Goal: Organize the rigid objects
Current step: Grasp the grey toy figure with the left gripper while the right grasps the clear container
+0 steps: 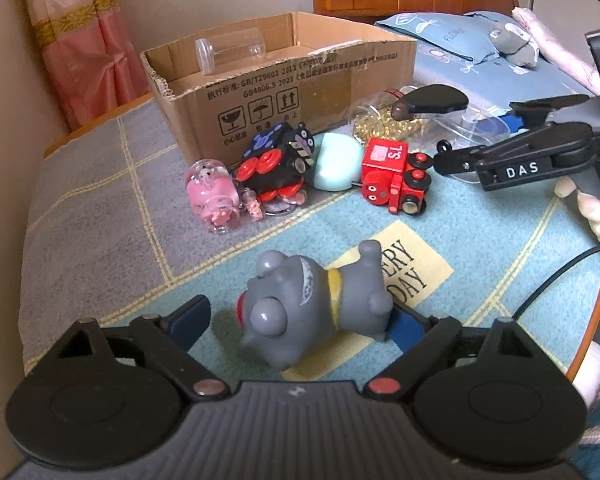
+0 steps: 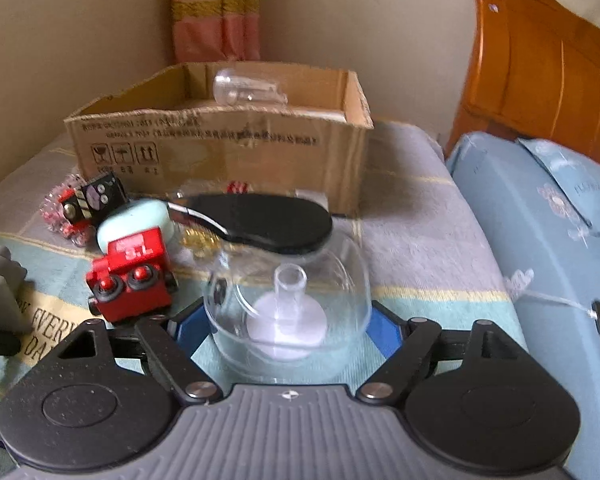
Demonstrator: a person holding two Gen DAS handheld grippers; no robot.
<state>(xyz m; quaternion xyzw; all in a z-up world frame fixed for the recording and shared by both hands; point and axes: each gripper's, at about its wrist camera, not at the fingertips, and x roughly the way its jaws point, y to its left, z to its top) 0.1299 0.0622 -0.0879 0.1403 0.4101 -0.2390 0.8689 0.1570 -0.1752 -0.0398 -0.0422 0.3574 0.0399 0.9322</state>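
Bedroom corner, curtain and wooden headboard behind; working surface a patchwork blanket on the bed. At the back, an open cardboard box, already holding a clear tube. Loose in front of it: pink trinket, black toy engine, mint egg-shaped piece, red toy engine, jar of gold beads.

Left gripper: wide open, holding nothing, straddling the grey dog figure, itself lying on its side on the blanket close to the camera. One finger touching or just behind the hind end; the other clearly apart from the head.

Right gripper: spread around a clear dome vessel resting on the blanket just right of the red toy engine, with a black paddle-shaped piece just above and behind. Fingers very near both walls; contact not confirmable, so gripped or not: cannot tell.

Judged step: pick-up of dog and vessel for transfer to the box.

Recommendations:
- Centre the left gripper before closing, bearing on the torso below the yellow collar rather than the rounded head; otherwise likely to squirt out.
- Close slowly on the rounded body.
- Grip the vessel low, at its widest part; smooth, probably slippery, possibly fragile.
- Lift straight up, clear of the paddle piece and red engine.
- Carry over the front wall of the box, lower fully, and avoid landing on the tube.
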